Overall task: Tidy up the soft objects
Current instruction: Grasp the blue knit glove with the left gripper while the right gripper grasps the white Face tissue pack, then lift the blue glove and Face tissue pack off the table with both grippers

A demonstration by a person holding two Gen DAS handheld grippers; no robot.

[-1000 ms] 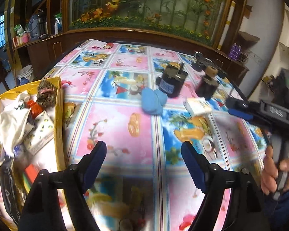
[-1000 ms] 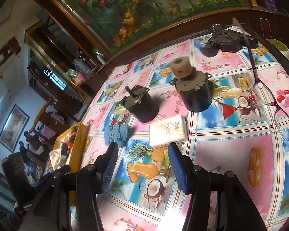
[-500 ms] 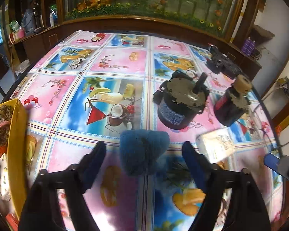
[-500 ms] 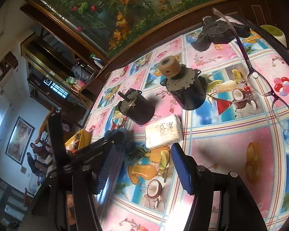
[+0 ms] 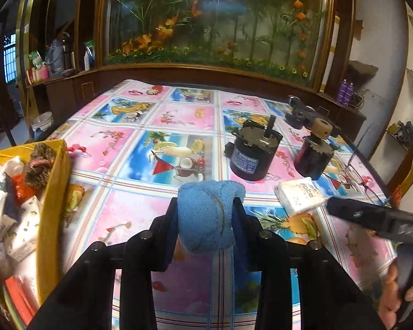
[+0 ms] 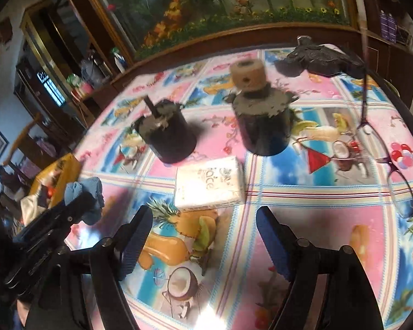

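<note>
My left gripper (image 5: 205, 214) is shut on a blue soft cloth (image 5: 208, 214), squeezed between its blue pads and held above the patterned tablecloth. The cloth also shows in the right wrist view (image 6: 82, 192) at the left, in that gripper. A yellow box (image 5: 53, 198) at the left holds several soft things: a white cloth, a brown furry toy (image 5: 40, 165). My right gripper (image 6: 203, 233) is open and empty, with a white tissue pack (image 6: 209, 184) just beyond its fingertips. The pack also lies right of the cloth in the left wrist view (image 5: 300, 195).
Two black motors (image 5: 252, 154) (image 5: 315, 156) stand beyond the tissue pack. Glasses (image 6: 382, 148) lie at the right, a black device (image 6: 319, 59) at the far right. An aquarium cabinet stands behind the table. The yellow box also shows at the left in the right wrist view (image 6: 60, 176).
My left gripper closed on the blue cloth and lifted it, drawing back from the motors. My right gripper moved closer to the tissue pack and stayed open.
</note>
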